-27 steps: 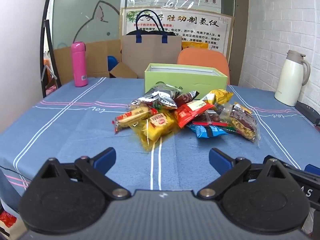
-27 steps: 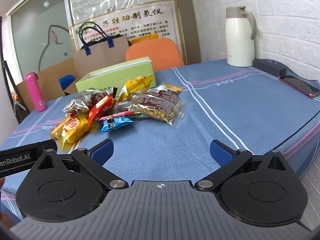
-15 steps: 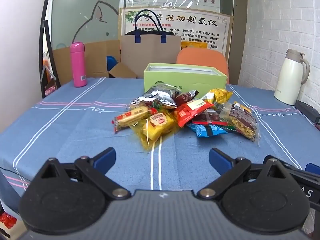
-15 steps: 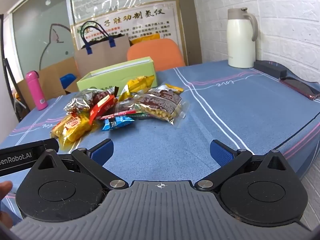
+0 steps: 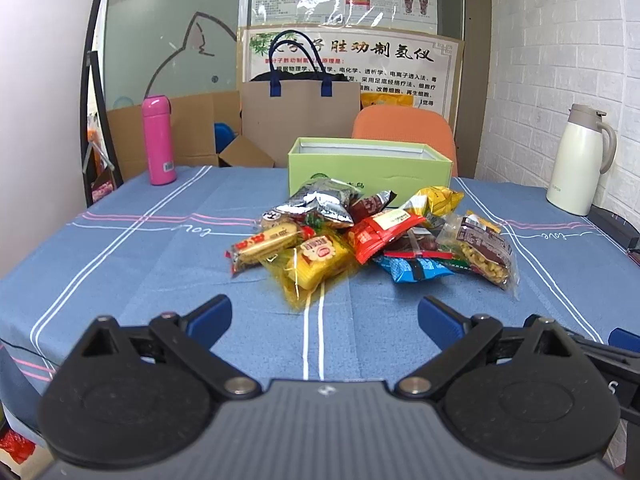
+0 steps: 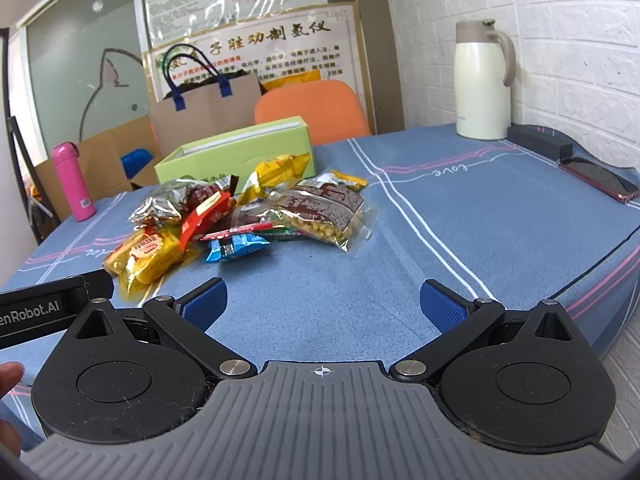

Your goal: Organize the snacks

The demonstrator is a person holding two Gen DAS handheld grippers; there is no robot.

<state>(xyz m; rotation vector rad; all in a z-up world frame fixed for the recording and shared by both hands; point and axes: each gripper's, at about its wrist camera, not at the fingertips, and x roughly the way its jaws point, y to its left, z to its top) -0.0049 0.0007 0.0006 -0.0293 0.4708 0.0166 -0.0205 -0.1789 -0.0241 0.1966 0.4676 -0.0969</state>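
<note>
A pile of snack packets lies mid-table on the blue cloth, in front of an open green box. It holds a yellow packet, a red packet, a silver bag, a blue packet and a clear bag of nuts. My left gripper is open and empty, short of the pile. My right gripper is open and empty, to the right and near side of the pile; the green box stands behind.
A pink bottle stands at the far left and a white jug at the far right. A phone and a dark case lie by the right edge. An orange chair and a paper bag stand behind the table.
Both grippers stay open. The views shift only slightly; the right gripper view has drifted a little, and the snacks have not moved.
</note>
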